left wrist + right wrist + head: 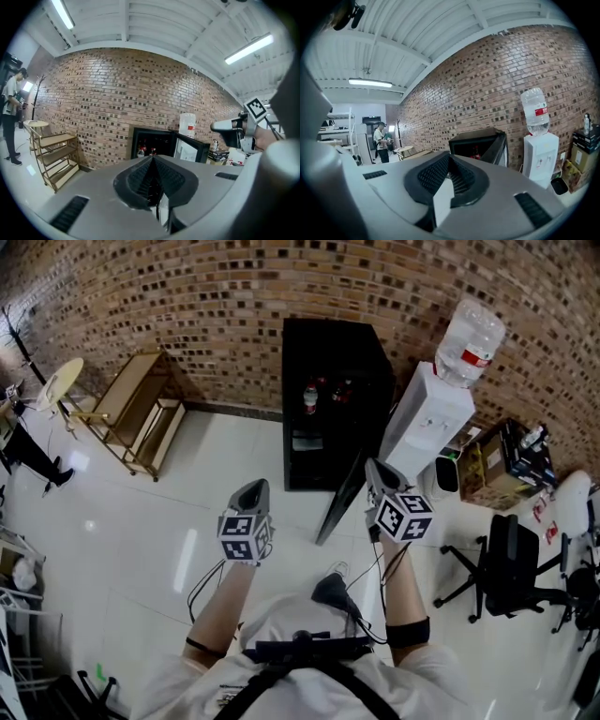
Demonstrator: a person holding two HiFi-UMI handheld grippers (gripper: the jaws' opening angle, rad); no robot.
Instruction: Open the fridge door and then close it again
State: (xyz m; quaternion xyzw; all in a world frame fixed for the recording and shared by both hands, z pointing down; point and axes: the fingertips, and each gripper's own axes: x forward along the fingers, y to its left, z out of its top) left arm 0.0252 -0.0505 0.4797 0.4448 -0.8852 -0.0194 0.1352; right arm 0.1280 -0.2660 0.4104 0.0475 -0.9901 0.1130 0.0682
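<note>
Head view: the black fridge [333,371] stands against the brick wall [187,296]. The fridge door [339,502] is swung open toward the person, and bottles [310,397] show on a shelf inside. A white water dispenser [427,423] stands just to the right of the fridge, a wooden shelf rack [136,413] well to its left, and an office chair [506,568] at far right. The left gripper [253,487] and the right gripper [375,467] are both held up in front of the person and point toward the fridge.

Left gripper view: the left gripper's [152,160] jaws are pressed together with nothing between them. Beyond their tip the fridge [150,140] is open, its door [190,149] hanging out to the right. The right gripper [216,125] shows at the right edge. A person [11,117] stands far left.

Right gripper view: the right gripper's [449,160] jaws are also closed on nothing. The open fridge [476,140] lies ahead, apart from the jaws, with the dispenser [540,157] beside it.
</note>
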